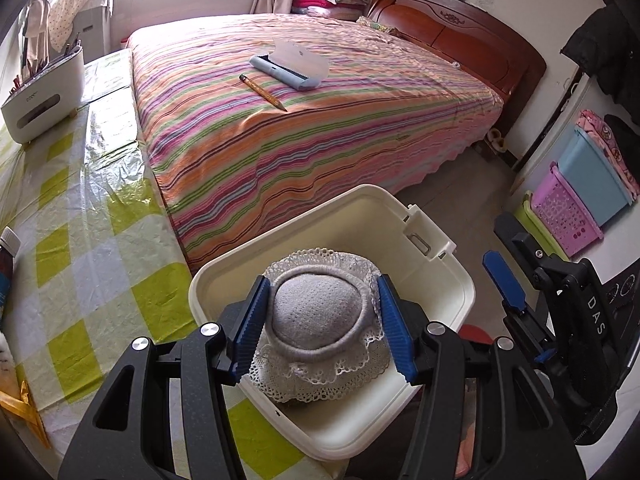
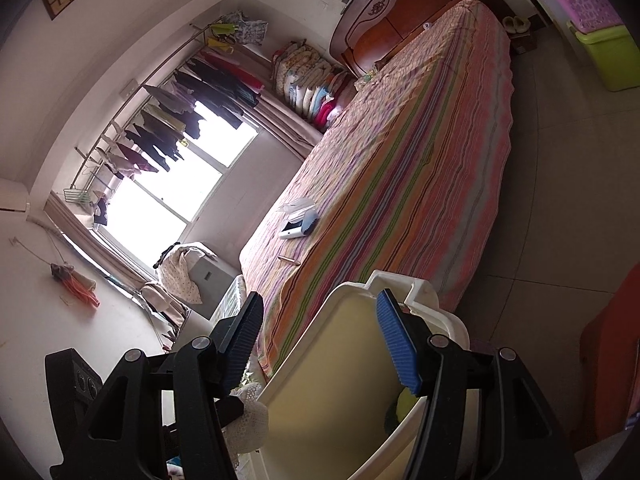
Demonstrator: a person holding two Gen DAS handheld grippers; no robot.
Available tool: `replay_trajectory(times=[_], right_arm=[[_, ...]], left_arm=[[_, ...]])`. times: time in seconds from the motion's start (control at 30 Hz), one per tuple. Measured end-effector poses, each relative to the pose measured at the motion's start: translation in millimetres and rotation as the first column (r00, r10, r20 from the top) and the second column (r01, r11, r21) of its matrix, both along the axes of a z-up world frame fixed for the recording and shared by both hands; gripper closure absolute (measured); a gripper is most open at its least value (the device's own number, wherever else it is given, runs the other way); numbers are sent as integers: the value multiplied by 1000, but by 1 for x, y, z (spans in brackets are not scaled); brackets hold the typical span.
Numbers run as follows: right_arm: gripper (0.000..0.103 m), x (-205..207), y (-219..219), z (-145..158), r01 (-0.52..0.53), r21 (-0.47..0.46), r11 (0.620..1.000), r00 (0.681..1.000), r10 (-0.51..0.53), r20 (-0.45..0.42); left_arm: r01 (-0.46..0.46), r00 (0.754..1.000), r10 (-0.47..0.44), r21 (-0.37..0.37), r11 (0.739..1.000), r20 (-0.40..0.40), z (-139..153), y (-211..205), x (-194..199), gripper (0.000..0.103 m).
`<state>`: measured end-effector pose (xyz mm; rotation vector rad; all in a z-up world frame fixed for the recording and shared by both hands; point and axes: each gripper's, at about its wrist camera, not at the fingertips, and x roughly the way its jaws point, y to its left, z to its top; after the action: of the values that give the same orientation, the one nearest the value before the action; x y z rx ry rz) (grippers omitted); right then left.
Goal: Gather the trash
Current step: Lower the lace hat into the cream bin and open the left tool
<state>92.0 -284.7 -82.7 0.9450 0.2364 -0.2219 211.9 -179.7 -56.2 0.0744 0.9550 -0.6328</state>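
Note:
A grey padded round piece with white lace trim (image 1: 320, 312) hangs over the open white bin (image 1: 224, 264), and my left gripper (image 1: 323, 280) is shut on it, one blue pad pressing on each side. The bin stands past the table's edge, beside the bed. My right gripper (image 1: 506, 248) is just right of the bin's rim. In the right wrist view my right gripper (image 2: 320, 296) stands open, its pads bare, with the bin (image 2: 424, 288) behind them. Something yellow-green (image 2: 408, 400) lies inside the bin. The lace piece (image 2: 250, 408) shows at the lower left.
A table with a green checked plastic cloth (image 1: 80, 220) is on the left, bearing a white organizer (image 1: 44, 96) and a bottle (image 1: 6, 268). Beyond lies a striped bed (image 1: 320, 140) with a pencil (image 1: 262, 92) and a blue case (image 1: 288, 66). Plastic baskets (image 1: 572, 208) stand at the right.

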Motion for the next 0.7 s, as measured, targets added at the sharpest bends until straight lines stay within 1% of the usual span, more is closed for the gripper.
replay_trajectory(times=[0.03, 0.1, 0.17, 0.23, 0.33, 0.4, 0.53, 0.63, 0.67, 0.7], right_arm=[[45, 0, 0, 0, -2, 3, 1000, 1000, 2, 0], [45, -1, -1, -1, -4, 6, 1000, 1000, 4, 0], [45, -1, -1, -1, -6, 5, 1000, 1000, 6, -1], [45, 0, 0, -1, -10, 4, 1000, 1000, 10, -1], [45, 2, 2, -1, -22, 2, 1000, 1000, 22, -8], [45, 4, 4, -2, -34, 3, 999, 999, 34, -14], [45, 9, 7, -2, -54, -1, 999, 998, 54, -23], [45, 12, 10, -1, -70, 3, 998, 997, 70, -22], [44, 13, 11, -1, -75, 5, 997, 997, 76, -23], [40, 15, 14, 0, -80, 5, 997, 997, 80, -23]], left_arm=[[4, 1000, -4, -1, 1000, -7, -1, -2, 0, 47], [-7, 1000, 7, -1, 1000, -17, -3, -3, 1, 31], [-25, 1000, 25, -18, 1000, -11, -2, 0, 1, 30], [-32, 999, 31, -19, 999, -9, 0, 4, 1, 30], [-40, 999, 40, -6, 999, 4, 2, 13, -1, 30], [-41, 999, 40, 8, 999, 22, 4, 21, -4, 27], [-45, 998, 43, 31, 999, 45, 5, 42, -10, 24], [-66, 997, 65, 37, 997, 44, 5, 60, -13, 23], [-73, 997, 72, 36, 997, 41, 5, 67, -14, 22], [-81, 996, 79, 37, 996, 40, 6, 74, -15, 22]])
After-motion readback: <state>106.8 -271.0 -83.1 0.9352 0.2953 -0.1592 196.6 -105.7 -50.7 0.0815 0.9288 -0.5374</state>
